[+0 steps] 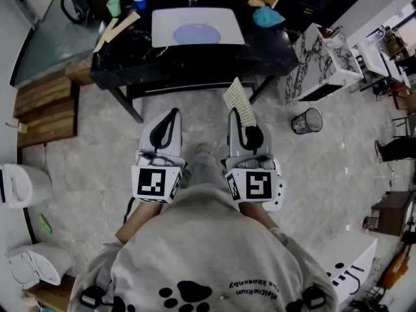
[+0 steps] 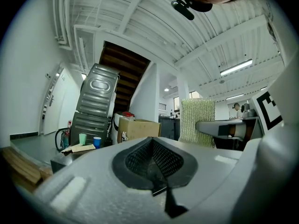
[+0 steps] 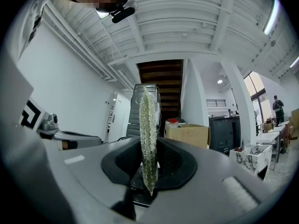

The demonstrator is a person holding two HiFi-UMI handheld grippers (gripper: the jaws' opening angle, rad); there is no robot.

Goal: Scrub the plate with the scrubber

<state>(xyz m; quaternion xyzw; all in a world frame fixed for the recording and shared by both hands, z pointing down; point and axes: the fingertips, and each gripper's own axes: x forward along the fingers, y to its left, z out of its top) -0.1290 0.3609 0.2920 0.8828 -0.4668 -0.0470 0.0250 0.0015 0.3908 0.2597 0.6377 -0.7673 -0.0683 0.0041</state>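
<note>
Upper left of head view: two cups on black counter (image 1: 123, 60), one green cup (image 1: 114, 6) and one blue cup (image 1: 140, 0). Centre left: one left gripper (image 1: 171, 114), jaws pressed together, nothing between. Top centre: one plate (image 1: 197, 34), lying in white basin (image 1: 162, 28), well apart from both grippers. Centre right: one right gripper (image 1: 242, 117), clamped on one scrubber (image 1: 238, 99). Upper right: one teal cloth (image 1: 268, 17).

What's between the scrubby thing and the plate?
In the head view, only bare black counter and the white sink's rim lie between the scrubber in the right gripper and the plate.
</note>
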